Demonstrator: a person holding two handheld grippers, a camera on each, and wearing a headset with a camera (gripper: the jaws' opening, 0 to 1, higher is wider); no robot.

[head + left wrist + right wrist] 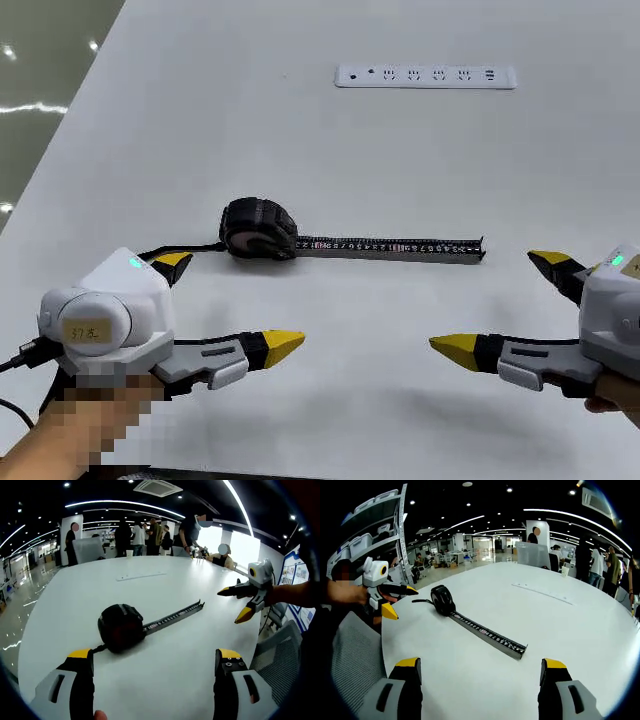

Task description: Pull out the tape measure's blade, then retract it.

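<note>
Both tongs are spread wide and hold nothing. The left gripper (235, 303) sits in the lower left of the head view, its yellow-tipped jaws far apart, one tip near the tape measure's black strap (185, 248) but not touching it. The right gripper (495, 300), at the lower right, is spread just as wide, its upper tip near the far end of the blade (400, 247) with bare table between them.

The tape measure (258, 229) lies on the white table (300, 130), just left of the frame's centre. Its blade is drawn out flat to the right, and the end hook rests on the tabletop. In the left gripper view the case (121, 627) lies just above the gap between the jaws, nearer the left tip. A white power strip (425, 76) lies at the upper right, well apart from all this.
</note>
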